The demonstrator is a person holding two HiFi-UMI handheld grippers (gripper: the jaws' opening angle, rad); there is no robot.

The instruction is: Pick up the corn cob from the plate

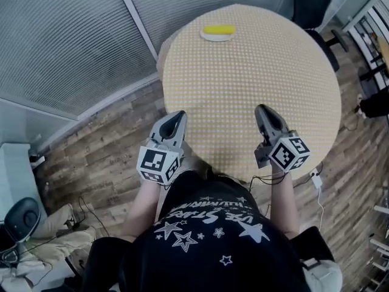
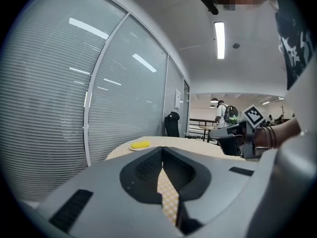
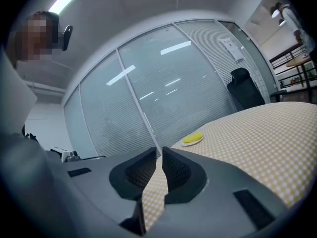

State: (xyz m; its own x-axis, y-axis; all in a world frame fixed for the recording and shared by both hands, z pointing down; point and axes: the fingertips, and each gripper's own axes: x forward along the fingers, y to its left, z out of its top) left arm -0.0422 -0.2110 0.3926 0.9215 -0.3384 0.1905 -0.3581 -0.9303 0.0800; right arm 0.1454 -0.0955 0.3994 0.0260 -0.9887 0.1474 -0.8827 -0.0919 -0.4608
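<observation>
A: Hands?
B: Side by side over the table's (image 1: pixel 255 90) near edge, nearly level, pointing across. Left gripper (image 1: pixel 176 115), right gripper (image 1: pixel 262 109): jaws together, nothing between.
A: Corn cob (image 1: pixel 218 30)?
B: On the plate (image 1: pixel 213 38), far edge, well apart from both.

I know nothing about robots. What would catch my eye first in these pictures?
A bright yellow corn cob lies on a small white plate at the far edge of a round table with a dotted yellow cover. At the table's near edge, the left gripper and right gripper point toward it, jaws together and empty. Each carries a cube of square markers.
</observation>
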